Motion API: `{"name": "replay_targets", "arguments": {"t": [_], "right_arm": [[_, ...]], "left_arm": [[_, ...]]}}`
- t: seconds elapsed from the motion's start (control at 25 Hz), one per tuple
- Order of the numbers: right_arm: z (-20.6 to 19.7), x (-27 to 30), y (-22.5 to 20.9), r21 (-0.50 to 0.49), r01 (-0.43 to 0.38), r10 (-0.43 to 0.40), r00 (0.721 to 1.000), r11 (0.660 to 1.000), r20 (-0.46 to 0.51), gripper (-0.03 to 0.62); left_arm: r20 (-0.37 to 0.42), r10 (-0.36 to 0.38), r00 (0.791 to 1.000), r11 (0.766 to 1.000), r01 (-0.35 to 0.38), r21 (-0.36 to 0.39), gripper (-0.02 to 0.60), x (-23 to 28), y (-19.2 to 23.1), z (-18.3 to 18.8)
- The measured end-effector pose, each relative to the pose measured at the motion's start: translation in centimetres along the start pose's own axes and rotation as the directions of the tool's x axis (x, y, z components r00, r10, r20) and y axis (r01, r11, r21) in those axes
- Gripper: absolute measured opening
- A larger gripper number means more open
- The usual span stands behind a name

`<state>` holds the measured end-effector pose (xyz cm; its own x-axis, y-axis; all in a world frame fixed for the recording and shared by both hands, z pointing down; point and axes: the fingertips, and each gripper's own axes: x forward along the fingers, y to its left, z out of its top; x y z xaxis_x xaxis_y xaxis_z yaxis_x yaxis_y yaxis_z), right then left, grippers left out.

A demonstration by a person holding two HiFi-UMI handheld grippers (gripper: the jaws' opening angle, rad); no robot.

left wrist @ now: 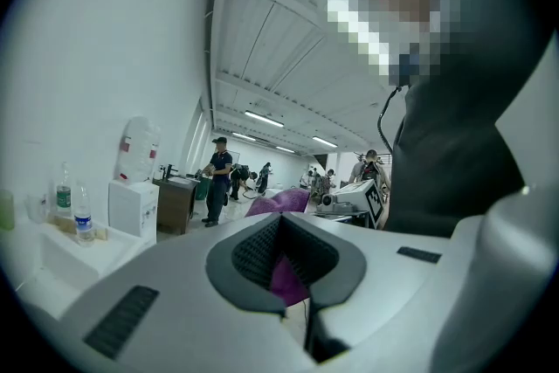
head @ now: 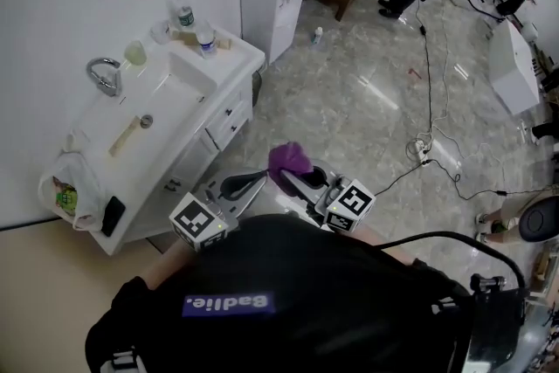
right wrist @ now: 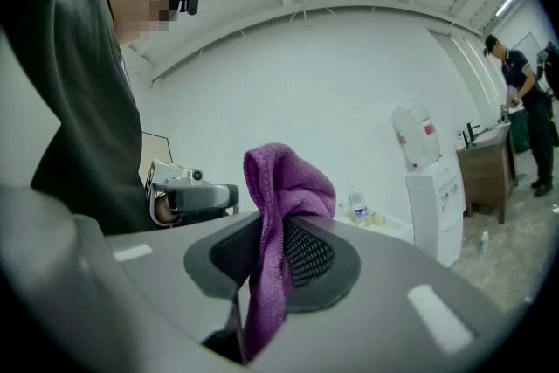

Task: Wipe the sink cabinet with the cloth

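Observation:
The white sink cabinet stands at the left against the wall, with a basin, a chrome faucet and drawers facing the floor. In front of my body, my right gripper is shut on a purple cloth; the cloth bunches above the jaws and hangs down between them. My left gripper is beside it, jaws together with nothing in them, its tips pointing at the cloth. Both grippers are well off the cabinet, out over the floor.
Two water bottles, a pale cup and a plastic bag are on or beside the cabinet top. A water dispenser stands past it. Cables trail over the marble floor. People work at the far end.

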<state>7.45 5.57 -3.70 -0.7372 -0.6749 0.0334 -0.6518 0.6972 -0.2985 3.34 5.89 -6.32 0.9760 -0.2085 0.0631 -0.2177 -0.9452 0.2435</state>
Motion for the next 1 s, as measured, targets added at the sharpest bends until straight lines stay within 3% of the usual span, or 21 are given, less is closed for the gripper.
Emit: {"name": "replay_targets", "arguments": {"t": [0.16,0.52,1.0], "right_arm": [[0.6,0.1,1.0,-0.023,-0.024,0.025,0.999,0.999,0.028,0.057],[0.3,0.5,2.6,-0.103,-0.06,0.059,0.998,0.993,-0.019,0.057],[0.2,0.3,3.0,-0.096,-0.06,0.058,0.998,0.994,-0.027,0.057]], "left_arm": [[0.006,0.006,1.0,1.0,-0.006,0.001,0.0,-0.2,-0.1,-0.2],[0.006,0.004,1.0,1.0,-0.004,0.01,0.0,-0.1,-0.5,-0.2],[0.009,0.003,1.0,1.0,-0.003,0.018,0.0,0.0,-1.1,-0.2]]}}
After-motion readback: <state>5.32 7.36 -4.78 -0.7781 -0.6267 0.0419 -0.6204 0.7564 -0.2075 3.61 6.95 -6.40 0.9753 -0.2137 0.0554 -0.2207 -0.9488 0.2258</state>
